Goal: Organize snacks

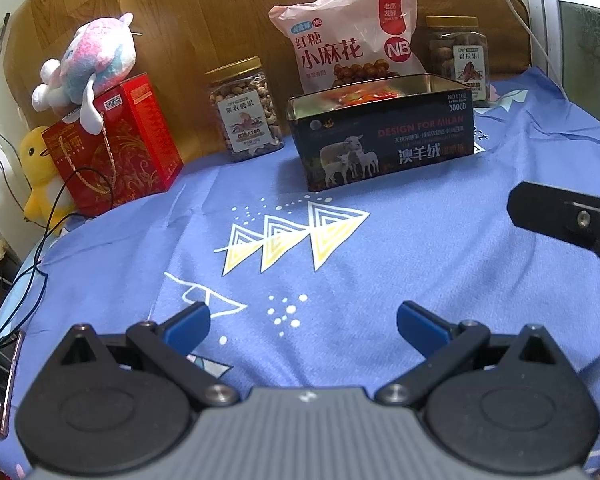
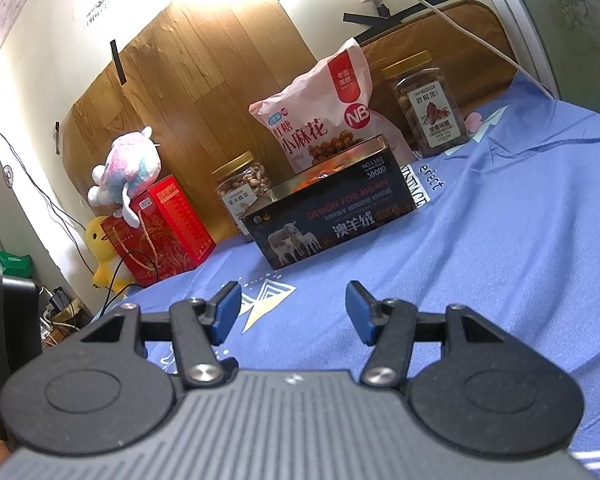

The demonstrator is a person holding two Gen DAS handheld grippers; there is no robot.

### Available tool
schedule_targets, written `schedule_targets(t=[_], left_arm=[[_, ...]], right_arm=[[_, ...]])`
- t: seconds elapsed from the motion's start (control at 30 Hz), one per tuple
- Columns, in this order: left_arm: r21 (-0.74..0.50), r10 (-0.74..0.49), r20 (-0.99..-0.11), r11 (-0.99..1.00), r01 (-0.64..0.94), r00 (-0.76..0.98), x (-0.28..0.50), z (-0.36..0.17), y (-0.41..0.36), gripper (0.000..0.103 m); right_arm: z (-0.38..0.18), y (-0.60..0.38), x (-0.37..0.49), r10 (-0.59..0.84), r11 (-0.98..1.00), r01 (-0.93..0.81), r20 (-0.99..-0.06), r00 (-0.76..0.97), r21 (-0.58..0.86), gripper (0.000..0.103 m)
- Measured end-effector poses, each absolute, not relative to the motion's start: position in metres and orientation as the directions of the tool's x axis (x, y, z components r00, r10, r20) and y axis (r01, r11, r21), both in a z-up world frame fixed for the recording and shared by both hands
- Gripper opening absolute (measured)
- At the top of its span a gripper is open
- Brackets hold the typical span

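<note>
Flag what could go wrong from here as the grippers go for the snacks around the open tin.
1. The pink snack bag stands upright right behind the open tin; a nudge might tip it over.
2. The plush toy sits on top of the red gift box; bumping the box could drop it.
3. The left gripper and right gripper are both open and empty; the clear jars may slip in a shallow grasp.

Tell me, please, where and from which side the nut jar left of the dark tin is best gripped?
Probably the nut jar is best gripped across its clear body, just below the gold lid, coming from the front. It stands upright, its front is unobstructed, and the dark tin stands apart on its right. The left gripper is open and nearest.
</note>
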State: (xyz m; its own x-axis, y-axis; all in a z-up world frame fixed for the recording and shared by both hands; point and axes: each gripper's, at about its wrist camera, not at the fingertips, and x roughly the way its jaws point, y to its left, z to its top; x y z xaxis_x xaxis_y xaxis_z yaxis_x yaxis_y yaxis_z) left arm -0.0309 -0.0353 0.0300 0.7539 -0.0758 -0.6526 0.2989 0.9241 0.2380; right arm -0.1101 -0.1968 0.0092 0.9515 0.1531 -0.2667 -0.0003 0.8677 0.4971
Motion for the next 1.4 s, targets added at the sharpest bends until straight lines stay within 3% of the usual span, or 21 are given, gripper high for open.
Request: schedule_targets(t=[1.4], left_arm=[[0.255, -0.036, -0.705, 0.919, 0.301, 0.709, -0.028, 0.013, -0.034, 0.103]], right_arm=[[0.006, -0.201, -0.106, 0.161, 0.854, 0.014, -0.290, 0.944, 0.521, 0.062]])
